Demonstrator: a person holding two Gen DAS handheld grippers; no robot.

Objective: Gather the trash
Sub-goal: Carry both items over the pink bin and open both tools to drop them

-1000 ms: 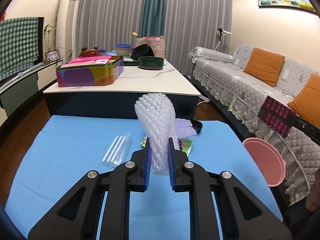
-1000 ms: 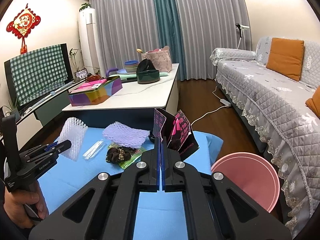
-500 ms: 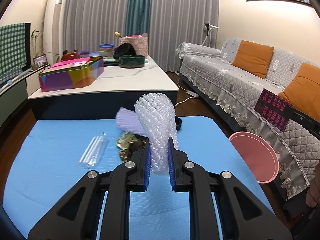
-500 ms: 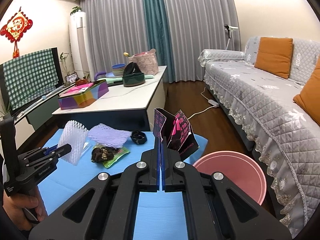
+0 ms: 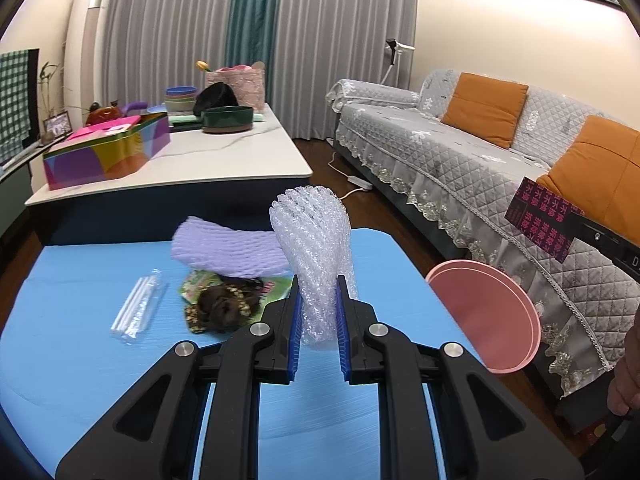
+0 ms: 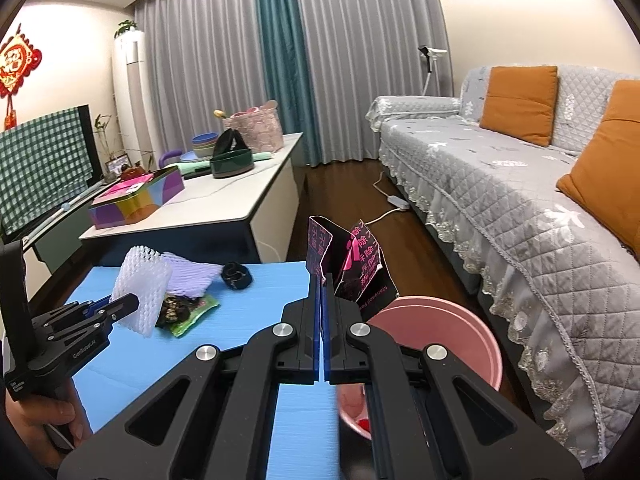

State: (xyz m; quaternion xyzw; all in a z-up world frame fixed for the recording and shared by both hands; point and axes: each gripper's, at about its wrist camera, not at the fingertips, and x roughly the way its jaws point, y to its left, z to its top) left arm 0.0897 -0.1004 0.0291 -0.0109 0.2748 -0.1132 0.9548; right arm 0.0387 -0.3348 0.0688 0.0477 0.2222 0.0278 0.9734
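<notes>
My left gripper point(image 5: 318, 292) is shut on a white foam net sleeve point(image 5: 314, 240), held upright above the blue table point(image 5: 80, 360). In the right wrist view that gripper point(image 6: 120, 304) and its sleeve point(image 6: 140, 292) sit at the left. My right gripper point(image 6: 322, 284) is shut on a black packet with pink print point(image 6: 352, 264), over the near rim of the pink bin point(image 6: 460, 328). From the left wrist view the packet point(image 5: 540, 220) hangs above the bin point(image 5: 488, 316). A purple foam net point(image 5: 228, 244), a green packet with a brown clump point(image 5: 224, 304) and a clear straw packet point(image 5: 138, 312) lie on the table.
A black ring point(image 6: 236, 274) lies at the table's far edge. Behind stands a white coffee table point(image 6: 224, 204) with a colourful tin point(image 6: 136, 200) and bowls. A grey sofa point(image 6: 520, 200) with orange cushions runs along the right. A power strip point(image 6: 396, 202) lies on the floor.
Both grippers have moved right with their loads toward the pink bin, which now looks larger and closer. The items on the table have slid left in both views.
</notes>
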